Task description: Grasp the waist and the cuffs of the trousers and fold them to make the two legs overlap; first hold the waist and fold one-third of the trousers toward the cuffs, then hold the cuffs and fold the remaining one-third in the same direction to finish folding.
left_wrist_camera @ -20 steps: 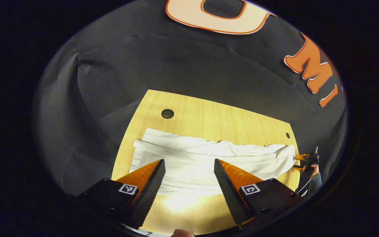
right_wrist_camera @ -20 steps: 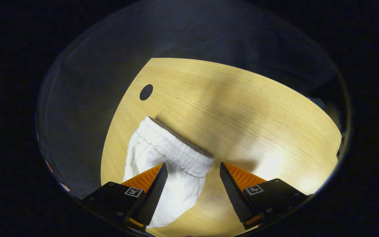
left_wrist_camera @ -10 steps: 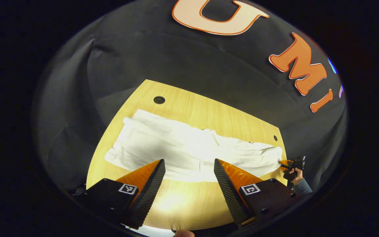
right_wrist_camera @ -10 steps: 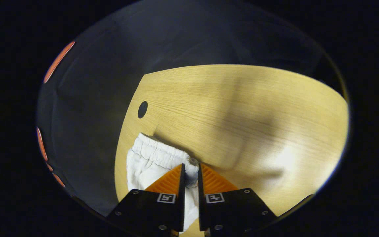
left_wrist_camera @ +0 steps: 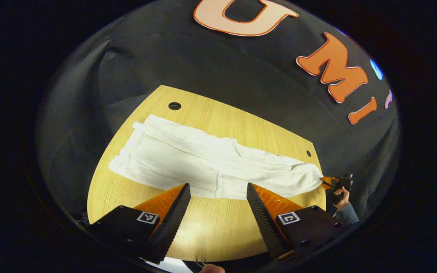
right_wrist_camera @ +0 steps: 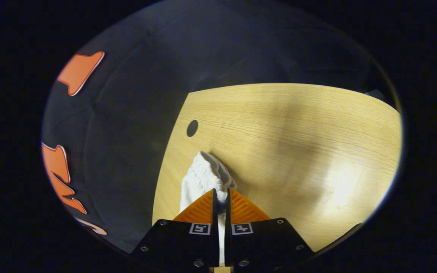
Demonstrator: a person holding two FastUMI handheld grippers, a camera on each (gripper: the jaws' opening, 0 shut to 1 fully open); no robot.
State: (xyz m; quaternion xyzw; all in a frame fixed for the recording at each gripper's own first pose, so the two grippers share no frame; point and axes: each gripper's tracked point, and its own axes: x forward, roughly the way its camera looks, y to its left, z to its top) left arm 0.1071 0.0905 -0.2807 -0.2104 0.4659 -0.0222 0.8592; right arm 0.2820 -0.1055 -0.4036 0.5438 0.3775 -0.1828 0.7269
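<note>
Lying lengthwise across the light wooden table [left_wrist_camera: 218, 235], the white trousers [left_wrist_camera: 203, 167] were spread flat, wrinkled along the middle. Cuffs [left_wrist_camera: 127, 159] sat at the far-left end in the left gripper view, near a round hole [left_wrist_camera: 174, 105] in the tabletop. Waist [left_wrist_camera: 309, 176] sat at the right end, close to a second, smaller hole [left_wrist_camera: 308, 153].

Left gripper [left_wrist_camera: 218, 189]: fingers spread wide, nothing between them, hovering above the table's near edge with the tips just short of the trousers' near side.

Right gripper [right_wrist_camera: 221, 195]: fingers nearly together, pinching the elastic waistband [right_wrist_camera: 209, 174], the gathered fabric bunched up just ahead of the tips. In the left gripper view this same gripper appeared small at the far right [left_wrist_camera: 330, 183], held by a hand [left_wrist_camera: 341, 194] with a sleeve below it, meeting the waist end of the garment.

Right gripper view: bare tabletop [right_wrist_camera: 298, 144] beyond the waistband; one round hole [right_wrist_camera: 192, 128] just behind the cloth.
</note>
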